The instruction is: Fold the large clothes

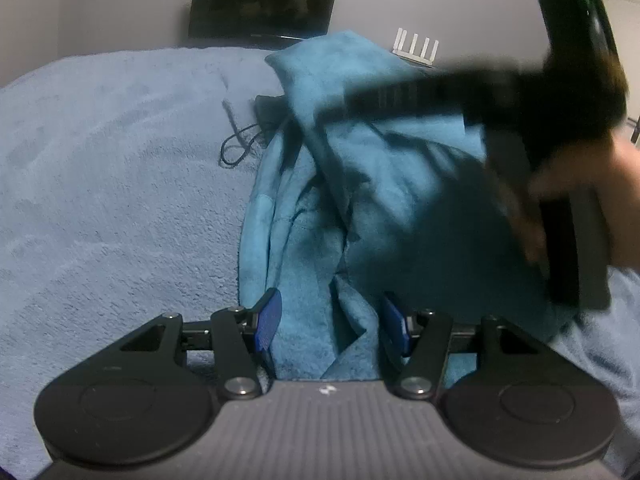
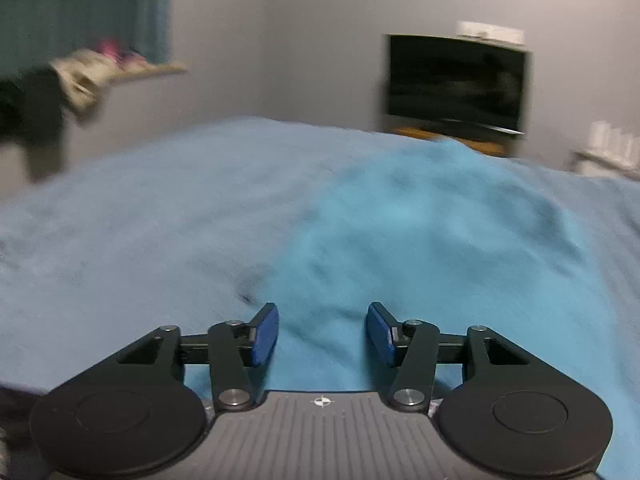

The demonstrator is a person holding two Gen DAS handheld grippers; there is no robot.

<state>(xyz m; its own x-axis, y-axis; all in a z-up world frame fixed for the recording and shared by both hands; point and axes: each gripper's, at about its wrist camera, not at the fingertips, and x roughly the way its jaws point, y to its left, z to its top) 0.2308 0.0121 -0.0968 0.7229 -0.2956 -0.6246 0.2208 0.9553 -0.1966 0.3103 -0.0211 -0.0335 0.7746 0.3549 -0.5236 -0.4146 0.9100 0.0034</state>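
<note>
Teal fleece garment [image 1: 360,200] lies bunched on the right of pale-blue blanket [image 1: 100,200]; bare blanket to the left. Left gripper [image 1: 328,330] & right gripper [image 2: 322,334] both w/ jaws apart, gripping nothing, over the garment's near edge.

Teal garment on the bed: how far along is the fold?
Early. Done: the teal garment lies on the light blue blanket, one section already thrown over itself. In hand: nothing; the left tongs and right tongs are both open, poised over the fabric. Left: it is still bunched with raised ridges, so smoothing and the real folds remain.
</note>
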